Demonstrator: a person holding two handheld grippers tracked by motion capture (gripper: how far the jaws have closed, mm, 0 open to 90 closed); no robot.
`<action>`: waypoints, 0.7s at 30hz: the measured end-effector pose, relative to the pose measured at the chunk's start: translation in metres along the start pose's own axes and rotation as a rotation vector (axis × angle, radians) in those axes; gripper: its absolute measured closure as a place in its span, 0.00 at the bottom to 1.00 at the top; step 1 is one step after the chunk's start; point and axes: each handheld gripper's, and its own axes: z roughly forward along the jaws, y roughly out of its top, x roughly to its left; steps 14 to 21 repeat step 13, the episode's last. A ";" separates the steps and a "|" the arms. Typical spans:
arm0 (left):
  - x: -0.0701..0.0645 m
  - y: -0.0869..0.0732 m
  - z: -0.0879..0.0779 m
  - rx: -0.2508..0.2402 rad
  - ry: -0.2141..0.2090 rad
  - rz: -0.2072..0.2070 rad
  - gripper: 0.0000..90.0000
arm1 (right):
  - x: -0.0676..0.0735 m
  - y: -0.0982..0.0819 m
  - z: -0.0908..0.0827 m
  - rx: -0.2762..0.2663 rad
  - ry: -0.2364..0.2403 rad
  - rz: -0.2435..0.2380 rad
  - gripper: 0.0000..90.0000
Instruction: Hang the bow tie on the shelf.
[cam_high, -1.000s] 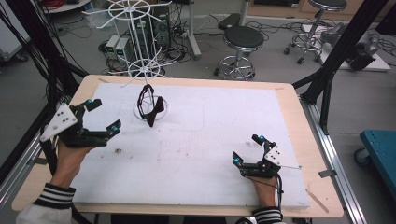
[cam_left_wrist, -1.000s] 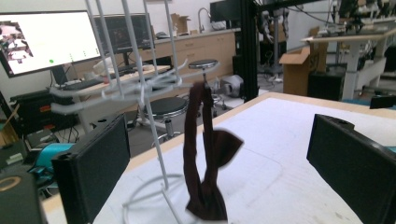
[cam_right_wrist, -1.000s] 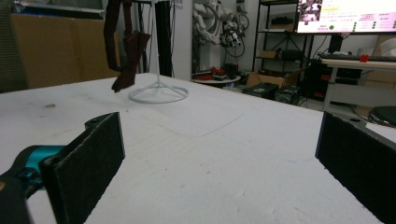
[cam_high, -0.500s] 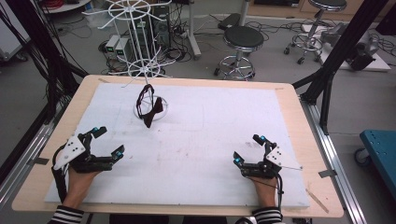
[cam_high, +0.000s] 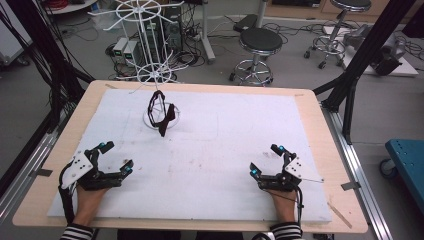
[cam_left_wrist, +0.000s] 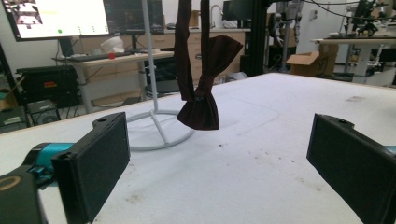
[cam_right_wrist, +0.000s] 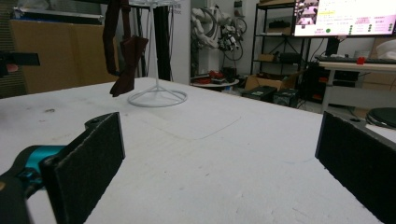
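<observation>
**Both tongs parked, bow tie hanging on its stand**

The dark bow tie (cam_high: 161, 111) hangs from the white wire stand (cam_high: 161, 120) at the far left of the desk (cam_high: 210, 150). The left tongs (cam_high: 116, 159) and right tongs (cam_high: 265, 160) rest near the front edge, jaws apart, holding nothing. This looks like the start or a pause. The next move likely calls for the left tongs, the nearer, to reach forward to the tie.

Black-and-white striped sleeves worn. Left gripper (cam_high: 114, 157) and right gripper (cam_high: 266, 159): black frames, teal-tipped jaws, flat black pads, grey three-cornered plates, black cables trailed.
</observation>
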 end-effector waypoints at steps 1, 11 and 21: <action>0.001 0.000 0.000 -0.002 0.011 -0.016 0.07 | 0.000 0.000 0.000 0.000 0.000 0.000 0.01; 0.000 -0.002 -0.002 -0.028 0.023 -0.015 0.07 | 0.000 0.000 0.000 -0.004 -0.001 -0.007 0.01; 0.000 -0.002 -0.003 -0.028 0.020 -0.015 0.07 | 0.000 0.000 -0.001 -0.003 -0.004 -0.009 0.01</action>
